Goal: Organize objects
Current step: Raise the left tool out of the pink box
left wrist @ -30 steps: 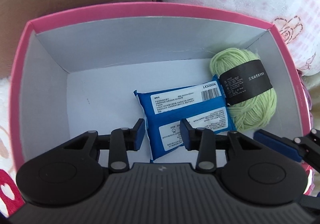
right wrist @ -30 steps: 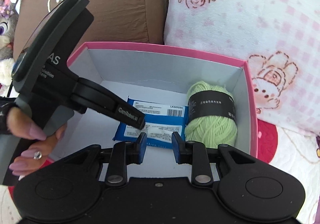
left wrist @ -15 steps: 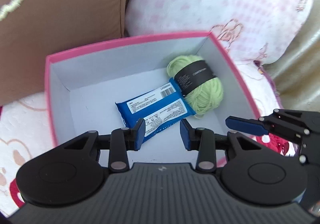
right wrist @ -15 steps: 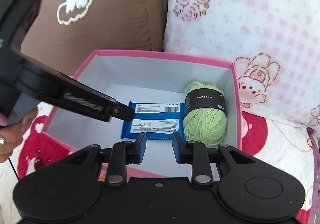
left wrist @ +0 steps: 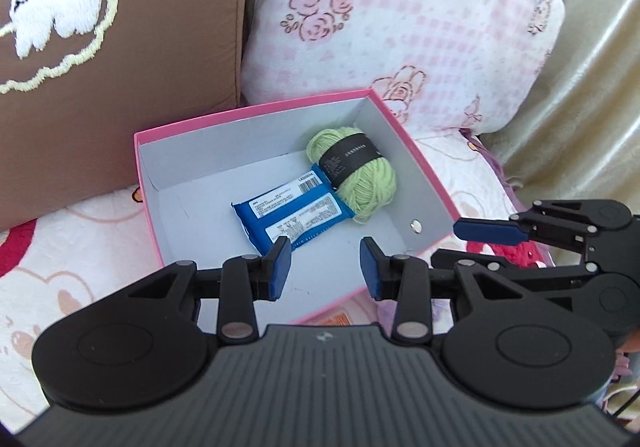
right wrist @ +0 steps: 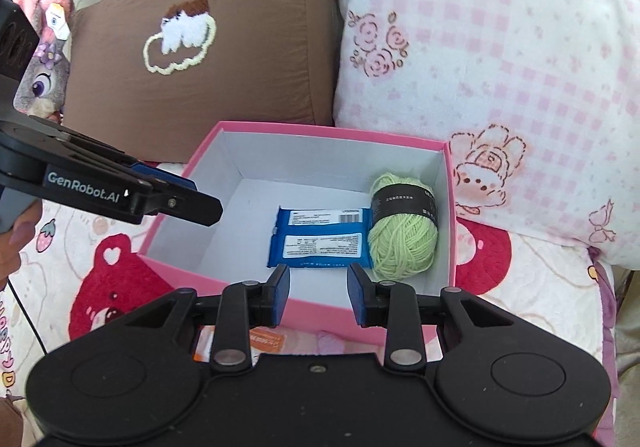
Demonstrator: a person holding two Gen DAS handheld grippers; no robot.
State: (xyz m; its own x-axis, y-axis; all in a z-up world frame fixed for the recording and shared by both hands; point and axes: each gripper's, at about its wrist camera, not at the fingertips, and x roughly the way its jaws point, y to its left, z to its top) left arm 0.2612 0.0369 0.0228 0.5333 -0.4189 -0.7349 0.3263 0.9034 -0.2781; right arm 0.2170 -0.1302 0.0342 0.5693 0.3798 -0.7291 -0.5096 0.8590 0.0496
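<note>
A pink box [left wrist: 256,111] [right wrist: 332,129] with a white inside sits on a bed. In it a blue packet [left wrist: 292,211] [right wrist: 320,237] lies flat beside a green yarn ball [left wrist: 360,183] [right wrist: 402,247] with a black band. My left gripper [left wrist: 324,267] hangs above the box's near edge, its jaws a little apart with nothing between them. It also shows in the right wrist view [right wrist: 180,199], over the box's left wall. My right gripper [right wrist: 318,289] hovers above the near wall, jaws opening and empty. Its blue finger [left wrist: 488,231] shows right of the box.
A brown cushion [right wrist: 200,67] and a pink checked pillow [right wrist: 480,67] stand behind the box. A plush toy [right wrist: 44,79] sits at far left. The bedspread [right wrist: 108,275] has red bear prints. An orange item [right wrist: 264,339] lies just before the box.
Both grippers have drawn back and up out of the box, which now looks smaller and farther. The right jaws have widened slightly. Packet and yarn stay put.
</note>
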